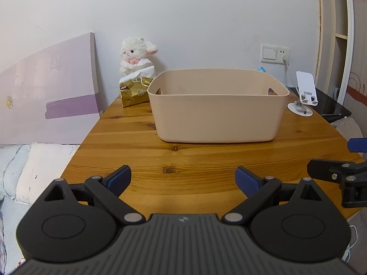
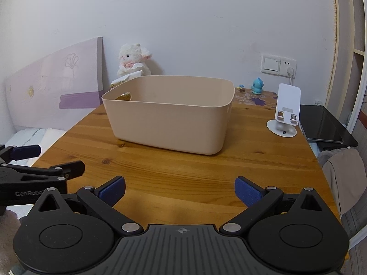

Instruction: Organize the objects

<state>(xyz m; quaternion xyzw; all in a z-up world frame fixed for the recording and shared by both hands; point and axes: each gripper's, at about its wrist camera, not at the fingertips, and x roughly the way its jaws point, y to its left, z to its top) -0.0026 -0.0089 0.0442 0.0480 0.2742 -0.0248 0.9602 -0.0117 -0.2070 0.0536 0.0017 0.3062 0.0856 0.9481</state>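
A smooth, round-cornered beige plastic bin [image 1: 215, 114] sits mid-way across the knotty pine bench [image 1: 183, 160], its inside hidden from here. Before it, the left claw [image 1: 183, 178] and the right claw [image 2: 180, 189] hover side by side, blue-padded jaws spread wide and gripping nothing. A fluffy white lamb toy [image 1: 135, 53] and a crinkled gold packet [image 1: 134, 90] stand behind the bin, by the wall.

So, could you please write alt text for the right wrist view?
A beige plastic storage bin stands on a round wooden table, ahead of the open right gripper, which holds nothing. A white phone stand is right of the bin, a white plush lamb behind it.
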